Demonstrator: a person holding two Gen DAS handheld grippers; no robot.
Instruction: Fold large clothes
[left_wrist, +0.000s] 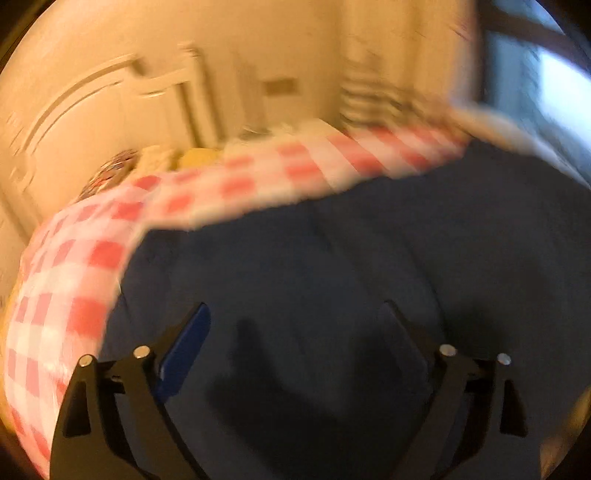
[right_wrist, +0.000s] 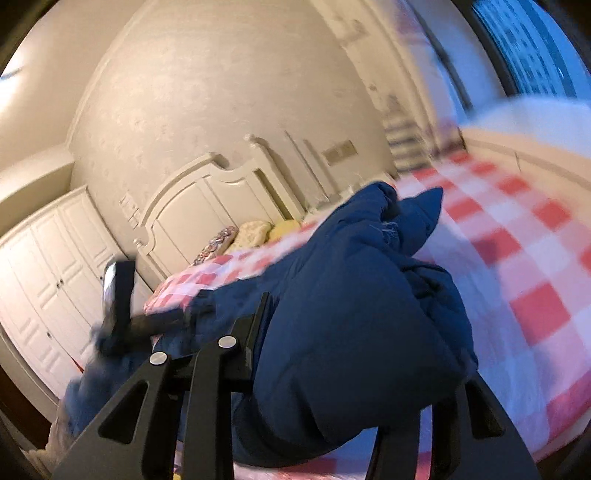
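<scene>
A large dark blue garment lies spread on a bed with a red and white checked cover. My left gripper hangs just above the garment with its jaws wide open and nothing between them. In the right wrist view a thick bunch of the same blue garment is lifted above the checked cover and fills the space between my right gripper's jaws, which are shut on it. The right finger is mostly hidden by the cloth. The other gripper shows at the left.
A cream headboard and pillows are at the far end of the bed. White wardrobe doors stand at the left. A window is at the upper right.
</scene>
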